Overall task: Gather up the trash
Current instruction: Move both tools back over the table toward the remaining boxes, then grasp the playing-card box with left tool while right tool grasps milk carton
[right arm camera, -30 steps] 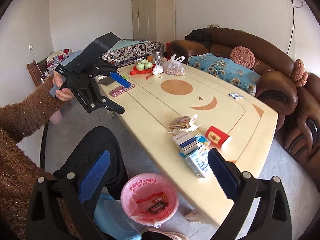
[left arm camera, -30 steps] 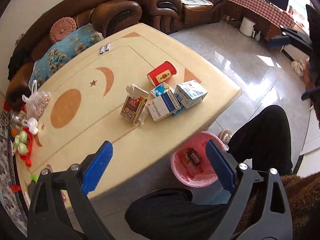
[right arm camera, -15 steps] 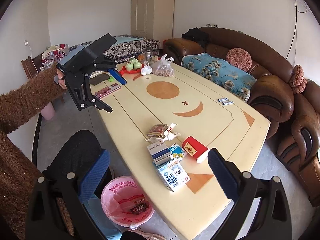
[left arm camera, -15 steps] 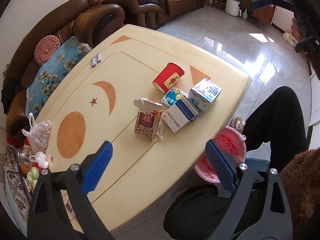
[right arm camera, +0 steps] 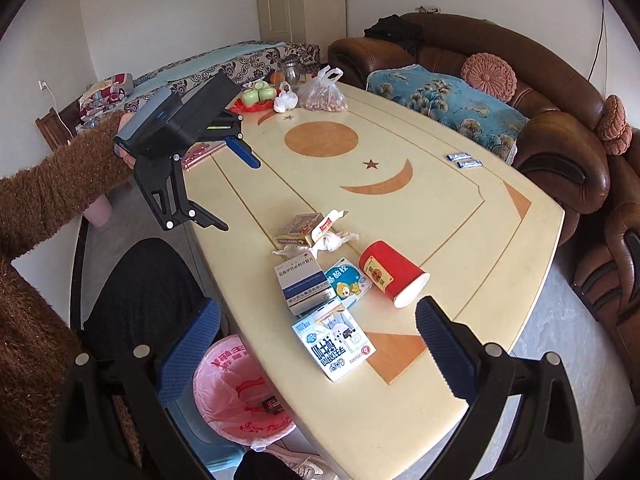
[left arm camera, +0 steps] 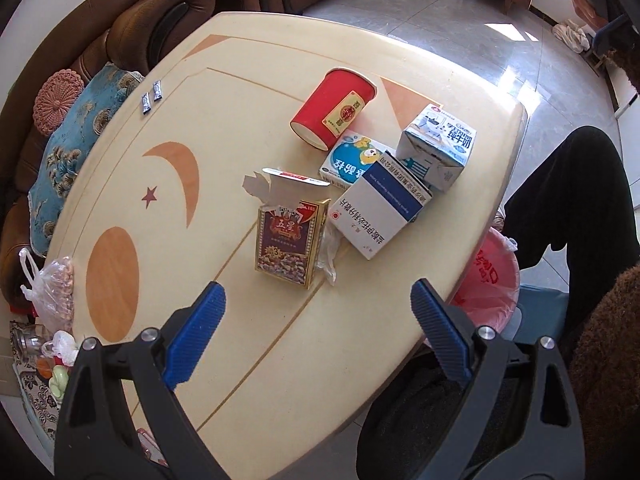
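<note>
Compared with a second ago, the left gripper [left arm camera: 316,312] now hangs over the table [left arm camera: 224,92], closer to the trash. Both it and the right gripper [right arm camera: 320,336] stand wide apart, empty. On the floor beside the table, the pink bin [right arm camera: 228,392] holds one small packet. Still left together near the table edge: white-blue box [left arm camera: 380,216], milk carton [left arm camera: 438,148], red cup [left arm camera: 334,106], card box [left arm camera: 290,240].

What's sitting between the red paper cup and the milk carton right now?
The blue cartoon-printed box lies flat between the red paper cup and the milk carton; the left wrist view shows it best.
</note>
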{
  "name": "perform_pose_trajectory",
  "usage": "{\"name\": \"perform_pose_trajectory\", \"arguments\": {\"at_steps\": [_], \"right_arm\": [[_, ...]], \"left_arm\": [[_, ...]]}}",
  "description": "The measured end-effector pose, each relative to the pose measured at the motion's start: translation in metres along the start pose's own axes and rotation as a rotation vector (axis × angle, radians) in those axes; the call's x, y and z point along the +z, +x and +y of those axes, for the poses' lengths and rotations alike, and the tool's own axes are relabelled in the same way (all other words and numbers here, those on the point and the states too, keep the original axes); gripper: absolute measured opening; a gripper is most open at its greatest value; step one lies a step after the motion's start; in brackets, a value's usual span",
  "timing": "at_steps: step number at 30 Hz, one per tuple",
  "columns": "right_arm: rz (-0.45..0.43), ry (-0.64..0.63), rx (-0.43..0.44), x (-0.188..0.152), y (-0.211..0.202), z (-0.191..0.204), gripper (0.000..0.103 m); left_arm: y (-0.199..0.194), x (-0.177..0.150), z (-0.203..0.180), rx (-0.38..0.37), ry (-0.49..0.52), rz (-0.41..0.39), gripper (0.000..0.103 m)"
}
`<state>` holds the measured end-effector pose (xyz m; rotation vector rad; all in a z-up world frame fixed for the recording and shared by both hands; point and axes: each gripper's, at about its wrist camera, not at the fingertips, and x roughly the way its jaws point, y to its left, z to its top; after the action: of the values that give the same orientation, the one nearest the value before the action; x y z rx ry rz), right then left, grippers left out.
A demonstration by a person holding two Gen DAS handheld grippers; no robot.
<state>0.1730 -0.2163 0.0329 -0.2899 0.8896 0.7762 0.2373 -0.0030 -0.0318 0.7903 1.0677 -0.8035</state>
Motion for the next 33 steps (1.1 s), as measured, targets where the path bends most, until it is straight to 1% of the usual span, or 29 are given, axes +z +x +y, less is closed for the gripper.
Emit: {"name": "perform_pose_trajectory", "arguments": {"at_steps": [6, 11, 16, 22, 27, 33], "right_arm": [[0.077, -0.013, 0.022, -0.005, 0.033, -0.011, 0.096], [0.118, -0.018, 0.051, -0.007, 0.054, -0.020, 0.096], [0.186, -0.032, 0.077, -0.015, 0.082, -0.024, 0.096], [0.277, -0.092, 0.105, -0.024, 0.116, -0.019, 0.096], [0.334, -0.150, 0.103, -0.028, 0.135, -0.018, 0.096], [0.390, -0.208, 0.108, -0.029, 0.158, -0.020, 0.096]], "left_arm": [[0.032, 0.006, 0.012, -0.065, -0.004, 0.027, 0.091], [0.050, 0.011, 0.013, -0.092, 0.022, 0.048, 0.091], [0.067, 0.017, 0.016, -0.127, 0.041, 0.060, 0.091], [0.094, 0.022, 0.024, -0.155, 0.036, 0.096, 0.091], [0.112, 0.025, 0.032, -0.182, 0.037, 0.121, 0.091], [0.123, 0.030, 0.042, -0.214, 0.023, 0.105, 0.091]]}}
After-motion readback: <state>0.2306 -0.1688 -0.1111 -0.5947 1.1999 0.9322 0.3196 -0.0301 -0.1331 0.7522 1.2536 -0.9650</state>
